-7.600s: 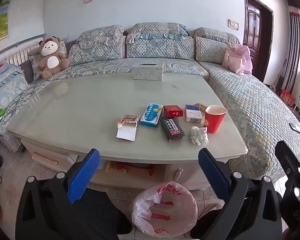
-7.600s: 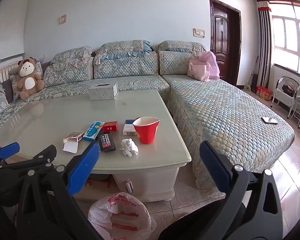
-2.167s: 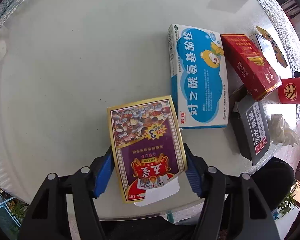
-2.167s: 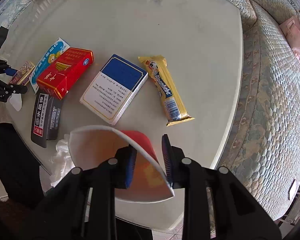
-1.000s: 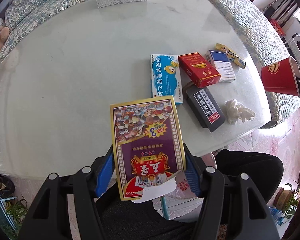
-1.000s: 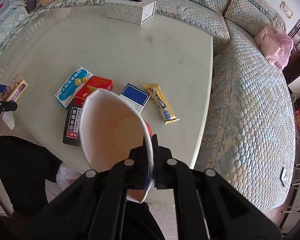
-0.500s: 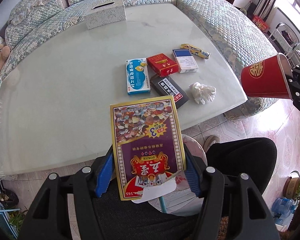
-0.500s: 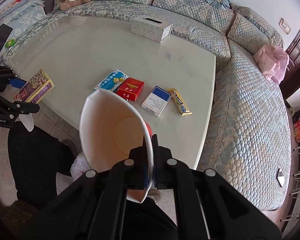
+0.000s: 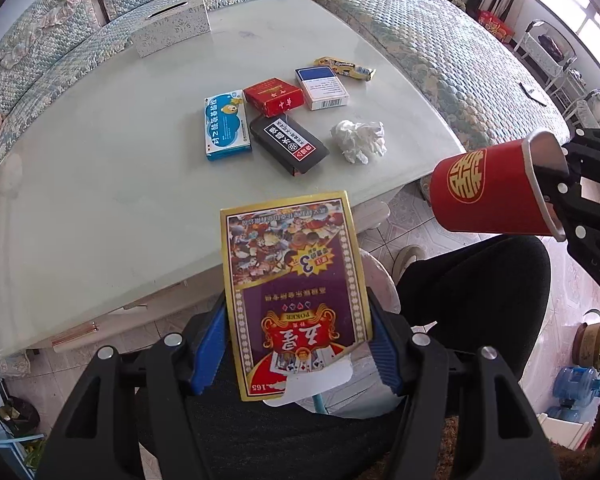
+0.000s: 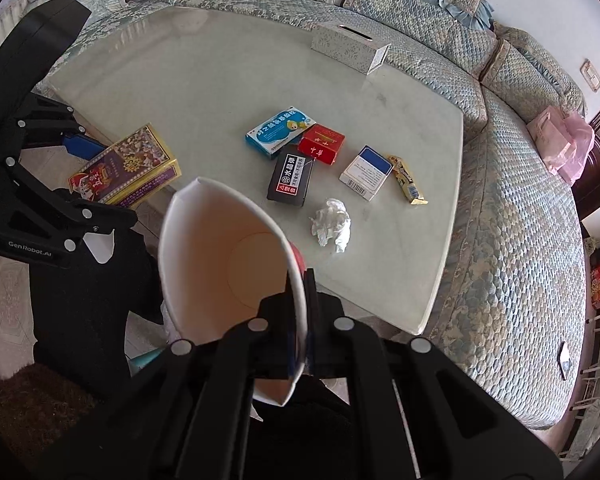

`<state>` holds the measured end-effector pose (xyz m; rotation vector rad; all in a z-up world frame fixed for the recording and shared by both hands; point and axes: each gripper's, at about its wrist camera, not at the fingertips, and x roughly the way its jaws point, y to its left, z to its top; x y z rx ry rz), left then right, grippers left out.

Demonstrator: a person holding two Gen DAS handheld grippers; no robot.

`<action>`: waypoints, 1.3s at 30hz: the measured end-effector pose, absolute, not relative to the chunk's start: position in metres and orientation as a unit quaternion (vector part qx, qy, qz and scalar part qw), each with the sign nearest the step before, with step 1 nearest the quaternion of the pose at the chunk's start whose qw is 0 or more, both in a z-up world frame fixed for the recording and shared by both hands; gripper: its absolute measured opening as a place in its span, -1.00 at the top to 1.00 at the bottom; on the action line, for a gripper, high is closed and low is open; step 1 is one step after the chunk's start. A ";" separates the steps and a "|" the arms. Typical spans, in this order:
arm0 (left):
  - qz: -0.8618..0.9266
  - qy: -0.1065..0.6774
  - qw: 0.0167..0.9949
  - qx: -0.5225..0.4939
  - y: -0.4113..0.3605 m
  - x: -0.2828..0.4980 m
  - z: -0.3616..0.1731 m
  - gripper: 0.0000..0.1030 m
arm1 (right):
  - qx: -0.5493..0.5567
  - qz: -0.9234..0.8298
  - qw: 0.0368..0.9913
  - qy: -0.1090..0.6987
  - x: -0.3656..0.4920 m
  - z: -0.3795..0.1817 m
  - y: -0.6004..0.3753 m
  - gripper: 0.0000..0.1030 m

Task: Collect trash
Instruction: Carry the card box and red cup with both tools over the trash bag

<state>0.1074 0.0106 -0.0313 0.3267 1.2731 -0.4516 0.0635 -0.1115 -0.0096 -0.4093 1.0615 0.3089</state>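
Card box (image 9: 296,296) in left hand-held gripper (image 9: 296,344); right (image 10: 300,320) pinches cup (image 10: 228,264), bin hidden.

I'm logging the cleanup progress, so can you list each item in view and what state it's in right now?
poker card box: clamped in left gripper, off the table, flap open.
red paper cup: rim pinched by right gripper, tipped sideways, squashed, empty.
crumpled tissue: loose on table.
black box, red box, blue medicine box, white-blue box, snack wrapper: lying flat on table.
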 end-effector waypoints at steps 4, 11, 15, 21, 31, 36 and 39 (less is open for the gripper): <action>-0.209 0.579 0.774 0.150 0.009 0.102 -0.044 -0.18 | -0.191 0.149 0.830 0.502 0.054 -0.022 -0.109 0.90; -0.213 0.579 0.772 0.152 0.006 0.094 -0.083 -0.18 | -0.194 0.156 0.818 0.519 0.042 -0.060 -0.100 0.91; -0.219 0.592 0.761 0.152 0.002 0.090 -0.109 -0.18 | -0.201 0.157 0.809 0.530 0.038 -0.087 -0.096 0.90; -0.222 0.598 0.754 0.158 -0.003 0.084 -0.139 -0.18 | -0.194 0.152 0.802 0.544 0.037 -0.118 -0.102 0.90; -0.232 0.618 0.737 0.146 -0.009 0.085 -0.192 -0.18 | -0.187 0.139 0.792 0.564 0.041 -0.172 -0.106 0.90; -0.239 0.638 0.720 0.135 -0.015 0.088 -0.226 -0.18 | -0.175 0.135 0.778 0.588 0.046 -0.206 -0.111 0.90; -0.238 0.652 0.708 0.127 -0.016 0.089 -0.248 -0.18 | -0.168 0.129 0.771 0.601 0.051 -0.227 -0.114 0.90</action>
